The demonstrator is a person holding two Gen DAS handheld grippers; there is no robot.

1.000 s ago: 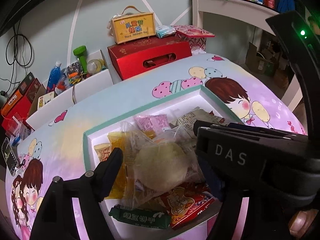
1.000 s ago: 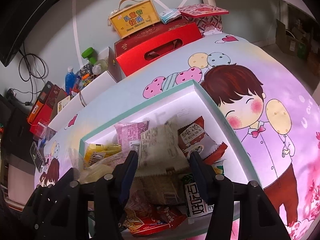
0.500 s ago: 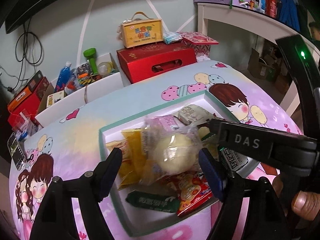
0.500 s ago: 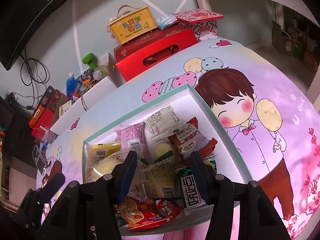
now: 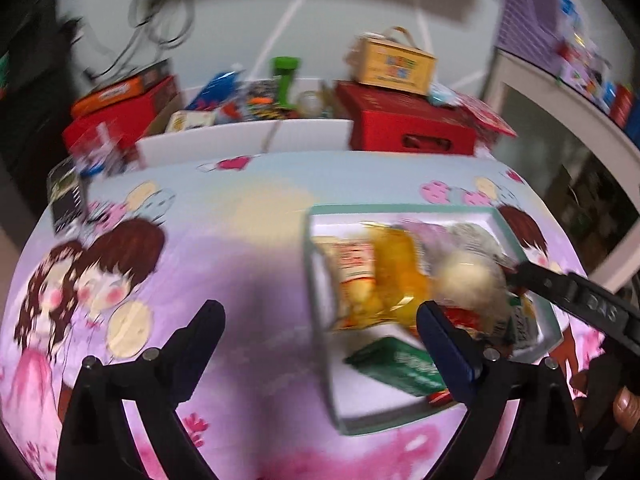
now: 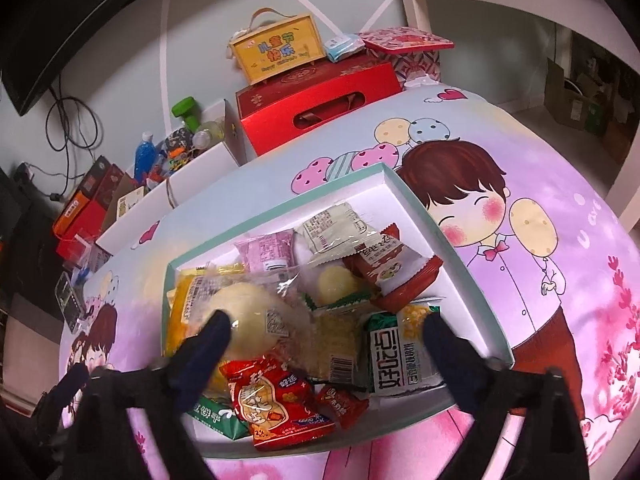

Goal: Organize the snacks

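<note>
- Crowding the far edge of the table: a red gift box (image 6: 320, 108) with a yellow carry-case (image 6: 278, 53) on top, a white carton (image 6: 192, 172) holding a green dumbbell (image 6: 185, 110) and bottles, and orange and red boxes (image 6: 86, 204) at the left
- Spreading under everything is a cartoon-print tablecloth (image 6: 520, 208); a teal-rimmed white box (image 6: 416, 204) sits on it
- Filling the box are the snacks (image 6: 320, 304): a round bun in a clear wrapper (image 6: 244, 320), a red peanut packet (image 6: 276, 404), a green-and-white cracker pack (image 6: 400, 356), a pink packet (image 6: 266, 254)
- right gripper (image 6: 326, 330) hangs over the near end of the box, angled downward, jaws just sprung wide apart, gripping nothing; packets lie loose below
- left gripper (image 5: 320, 320) sits over bare cloth left of the box, jaws also just widened and empty; this view is blurred
- Part of a hand (image 5: 624, 412) shows at the lower right of the left view, by the other gripper's black body
</note>
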